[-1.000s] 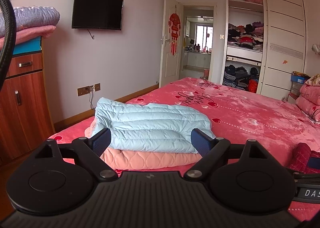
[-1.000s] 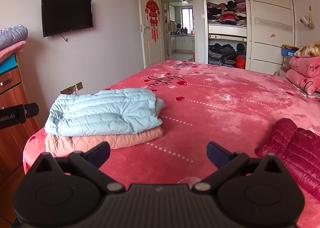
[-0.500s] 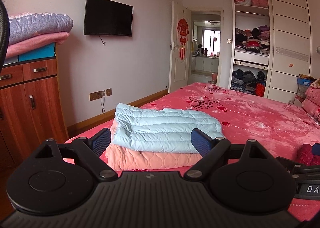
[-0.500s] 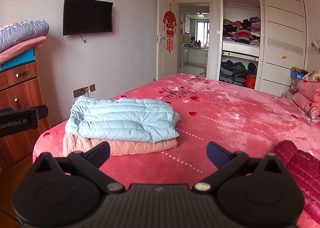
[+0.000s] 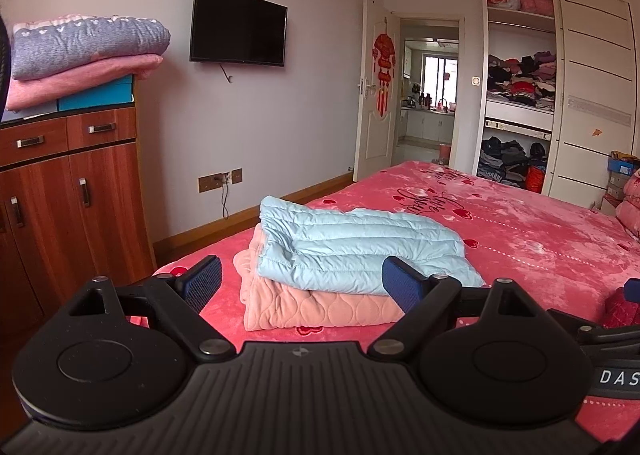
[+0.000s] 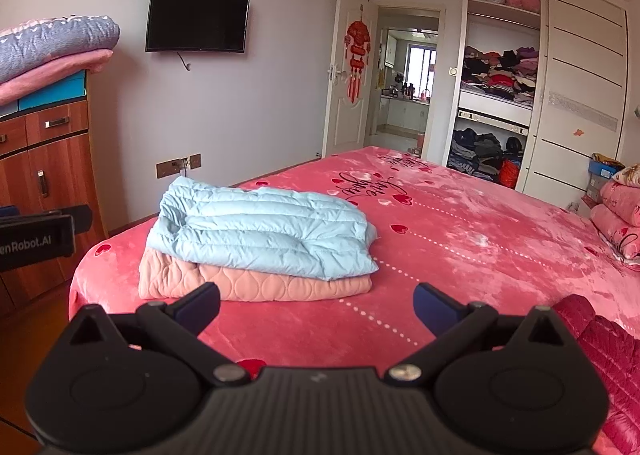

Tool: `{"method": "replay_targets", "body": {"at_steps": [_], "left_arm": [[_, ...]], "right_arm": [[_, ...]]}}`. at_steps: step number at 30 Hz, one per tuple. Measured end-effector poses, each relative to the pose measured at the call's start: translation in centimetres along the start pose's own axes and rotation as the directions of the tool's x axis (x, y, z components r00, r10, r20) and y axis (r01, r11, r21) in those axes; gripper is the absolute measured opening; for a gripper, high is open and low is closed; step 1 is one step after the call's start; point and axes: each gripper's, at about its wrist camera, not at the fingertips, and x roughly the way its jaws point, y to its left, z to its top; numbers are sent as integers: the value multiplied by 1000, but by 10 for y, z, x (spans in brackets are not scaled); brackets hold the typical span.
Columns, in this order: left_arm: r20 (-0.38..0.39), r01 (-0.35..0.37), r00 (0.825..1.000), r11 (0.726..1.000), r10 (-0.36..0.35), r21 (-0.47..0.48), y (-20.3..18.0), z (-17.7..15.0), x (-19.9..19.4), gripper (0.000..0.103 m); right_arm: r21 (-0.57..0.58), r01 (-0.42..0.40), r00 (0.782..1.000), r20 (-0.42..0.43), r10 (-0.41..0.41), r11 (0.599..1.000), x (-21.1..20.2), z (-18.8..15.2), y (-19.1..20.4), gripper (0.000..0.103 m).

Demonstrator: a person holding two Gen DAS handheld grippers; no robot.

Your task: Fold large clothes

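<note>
Both grippers have drawn back from the bed's (image 6: 460, 239) corner, where the blue jacket (image 6: 264, 231) tops the pink garment (image 6: 256, 287); left gripper (image 5: 302, 283) and right gripper (image 6: 316, 303) spread wide, empty.

Soft daylight, sharp, fisheye-warped edges

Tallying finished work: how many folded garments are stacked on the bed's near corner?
2: a light blue jacket on top and a pink quilted garment beneath it. A dark red jacket lies apart, not visibly folded.
</note>
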Motion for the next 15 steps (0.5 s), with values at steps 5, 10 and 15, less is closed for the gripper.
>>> {"method": "replay_targets", "body": {"at_steps": [5, 10, 15], "left_arm": [[-1, -13, 1000, 1000, 13, -3, -9, 1, -2, 103], [-1, -11, 1000, 1000, 11, 0, -16, -1, -3, 103], [-2, -5, 1000, 1000, 5, -3, -18, -2, -4, 103]], "right_arm": [[-7, -3, 1000, 11, 3, 1000, -1, 1, 7, 102], [6, -2, 1000, 16, 2, 1000, -1, 0, 5, 102], [17, -1, 1000, 17, 1, 1000, -1, -2, 3, 102]]}}
